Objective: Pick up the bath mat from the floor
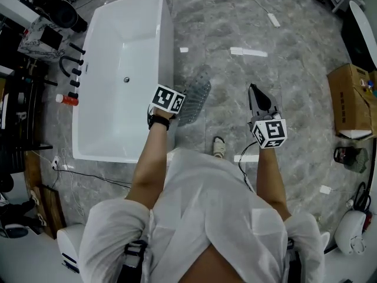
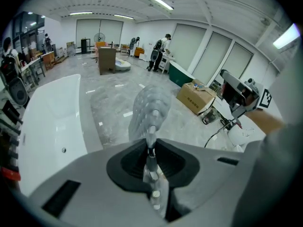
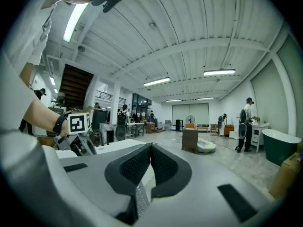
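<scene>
Beside the bathtub [image 1: 166, 34], left hand-held gripper [image 2: 150, 148] pinches bath mat [image 2: 150, 105]; right hand-held gripper [image 3: 150, 149] pressed together.

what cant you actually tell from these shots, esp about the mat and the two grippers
- Head view: whether the lower end of the bath mat touches the floor; the mat is see-through and seen from above.
- Jaws of the left gripper: hidden under its marker cube in the head view; only its own view shows them clamped on the mat.
- Right gripper view: the mat lies outside the frame; the right gripper is shut, empty.
</scene>
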A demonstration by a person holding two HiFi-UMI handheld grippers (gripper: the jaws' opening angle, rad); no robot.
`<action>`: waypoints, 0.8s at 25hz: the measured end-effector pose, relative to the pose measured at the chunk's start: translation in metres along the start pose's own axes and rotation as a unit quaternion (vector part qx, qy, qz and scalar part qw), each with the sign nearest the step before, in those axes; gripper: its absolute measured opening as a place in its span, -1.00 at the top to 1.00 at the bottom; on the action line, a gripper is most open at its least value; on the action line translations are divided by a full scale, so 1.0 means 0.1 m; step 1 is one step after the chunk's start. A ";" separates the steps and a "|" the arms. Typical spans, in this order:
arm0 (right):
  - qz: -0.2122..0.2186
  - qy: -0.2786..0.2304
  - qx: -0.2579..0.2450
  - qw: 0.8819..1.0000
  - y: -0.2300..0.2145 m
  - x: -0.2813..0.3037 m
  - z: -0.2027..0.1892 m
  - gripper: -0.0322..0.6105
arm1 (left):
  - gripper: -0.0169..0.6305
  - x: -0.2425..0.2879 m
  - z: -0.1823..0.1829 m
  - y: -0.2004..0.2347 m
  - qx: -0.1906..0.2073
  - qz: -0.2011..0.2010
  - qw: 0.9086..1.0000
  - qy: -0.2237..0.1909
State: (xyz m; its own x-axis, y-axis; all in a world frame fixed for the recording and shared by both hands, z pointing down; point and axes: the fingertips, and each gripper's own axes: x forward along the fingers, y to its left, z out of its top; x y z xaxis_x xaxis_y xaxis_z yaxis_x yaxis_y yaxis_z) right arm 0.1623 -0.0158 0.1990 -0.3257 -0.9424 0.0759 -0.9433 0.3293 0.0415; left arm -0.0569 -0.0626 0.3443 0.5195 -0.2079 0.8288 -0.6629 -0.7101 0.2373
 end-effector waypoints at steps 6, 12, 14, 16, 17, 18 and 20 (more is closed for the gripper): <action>-0.004 -0.006 -0.009 1.000 0.10 -0.04 0.12 0.82 | 0.79 -0.09 -0.11 0.03 -0.014 0.007 1.000 0.000; -0.005 -0.008 -0.009 1.000 0.19 -0.05 0.17 0.82 | 0.79 -0.18 -0.24 0.08 -0.028 0.007 1.000 0.003; -0.007 -0.010 -0.011 1.000 0.22 -0.05 0.18 0.82 | 0.79 -0.19 -0.29 0.10 -0.032 0.006 0.999 0.004; -0.008 -0.011 -0.013 1.000 0.24 -0.04 0.20 0.82 | 0.79 -0.20 -0.32 0.12 -0.034 0.004 0.999 0.006; -0.008 -0.011 -0.014 1.000 0.26 -0.03 0.21 0.82 | 0.79 -0.20 -0.34 0.13 -0.035 0.003 0.999 0.006; -0.007 -0.011 -0.016 1.000 0.27 -0.03 0.22 0.82 | 0.79 -0.21 -0.35 0.13 -0.036 0.002 0.999 0.007; -0.007 -0.011 -0.018 1.000 0.30 -0.02 0.23 0.82 | 0.79 -0.20 -0.37 0.14 -0.038 0.000 0.999 0.007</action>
State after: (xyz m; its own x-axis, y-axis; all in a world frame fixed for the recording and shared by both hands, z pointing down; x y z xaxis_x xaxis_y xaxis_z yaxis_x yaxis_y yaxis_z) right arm 0.1335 -0.0056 0.1775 -0.3151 -0.9476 0.0534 -0.9447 0.3185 0.0784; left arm -0.0963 -0.0432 0.3493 0.5119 -0.1984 0.8358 -0.7027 -0.6564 0.2745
